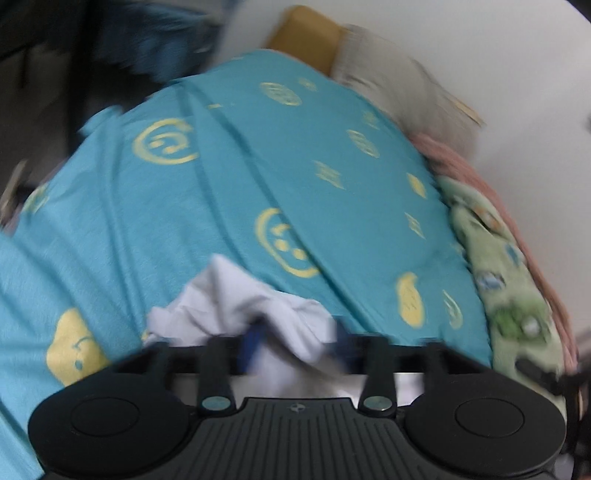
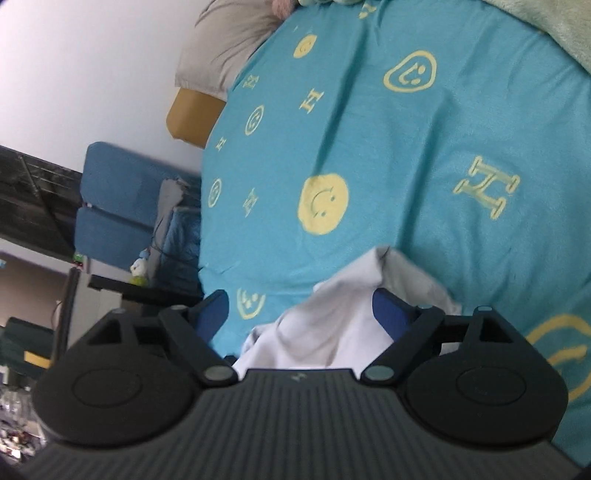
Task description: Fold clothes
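The left gripper (image 1: 295, 343) hangs over a bed sheet (image 1: 229, 177), teal with yellow smiley prints, its blue-padded jaws parted with a crumpled white garment (image 1: 240, 306) bunched between them. At the right edge lie a green printed blanket (image 1: 498, 280) and a pink one (image 1: 461, 166). A grey pillow (image 1: 399, 74) sits at the far end, blurred.

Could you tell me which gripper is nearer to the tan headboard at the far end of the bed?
Hard to call. Both the left gripper and right gripper sit over the white garment, far from the headboard across the blue sheet.
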Available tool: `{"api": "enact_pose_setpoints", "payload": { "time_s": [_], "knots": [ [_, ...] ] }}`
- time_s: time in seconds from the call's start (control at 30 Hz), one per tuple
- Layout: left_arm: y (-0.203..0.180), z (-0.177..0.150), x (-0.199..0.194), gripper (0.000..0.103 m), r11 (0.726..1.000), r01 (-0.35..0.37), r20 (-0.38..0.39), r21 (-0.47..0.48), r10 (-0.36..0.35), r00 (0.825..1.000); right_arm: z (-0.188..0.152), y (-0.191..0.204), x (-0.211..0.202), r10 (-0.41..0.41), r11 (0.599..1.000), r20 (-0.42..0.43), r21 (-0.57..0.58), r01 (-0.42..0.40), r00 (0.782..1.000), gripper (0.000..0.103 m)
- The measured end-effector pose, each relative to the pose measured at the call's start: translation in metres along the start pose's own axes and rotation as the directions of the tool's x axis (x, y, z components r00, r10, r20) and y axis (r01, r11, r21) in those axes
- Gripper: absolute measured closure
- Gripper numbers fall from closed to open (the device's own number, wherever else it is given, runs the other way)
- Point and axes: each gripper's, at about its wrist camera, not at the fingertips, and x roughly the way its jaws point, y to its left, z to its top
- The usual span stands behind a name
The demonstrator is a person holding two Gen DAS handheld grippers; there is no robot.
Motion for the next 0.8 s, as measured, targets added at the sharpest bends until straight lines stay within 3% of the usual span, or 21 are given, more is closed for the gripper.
{"api": "enact_pose_setpoints", "payload": {
  "time_s": [0.03,0.13,0.3,0.43,0.53,0.67,0.8],
  "knots": [
    [-0.003,-0.002,-0.006,0.018,0.999,0.012,0.013,0.029,-0.012,1.0,-0.003,0.005,-0.004,0.014,0.999,0.011,-0.029,-0.014,1.0,0.017],
    [-0.015,-0.012,-0.024,0.014,0.993,0.01,0.059,0.121,-0.017,0.998,-0.016,0.021,-0.016,-0.003,0.987,0.067,-0.159,0.013,0.998,0.02],
    [-0.025,-0.021,-0.018,0.011,0.993,0.038,0.052,0.111,-0.044,0.998,-0.03,0.04,0.003,-0.096,0.915,0.074,-0.385,0.118,0.993,0.062],
    [-0.026,-0.025,0.007,0.012,0.978,-0.036,0.04,0.206,0.029,0.999,-0.037,0.042,0.039,-0.224,0.825,0.107,-0.508,0.247,0.969,0.063],
    [-0.023,-0.025,0.018,0.012,0.972,-0.066,0.038,0.226,0.059,0.998,-0.042,0.032,0.056,-0.284,0.784,0.098,-0.549,0.29,0.954,0.063],
    [-0.023,-0.031,0.015,0.013,0.959,-0.08,0.048,0.27,0.07,0.996,-0.047,0.03,0.059,-0.293,0.766,0.114,-0.566,0.305,0.949,0.064],
    [-0.028,-0.04,-0.002,0.013,0.944,-0.105,0.067,0.314,0.089,0.994,-0.053,0.037,0.041,-0.266,0.78,0.136,-0.552,0.296,0.954,0.063]
  ]
}}
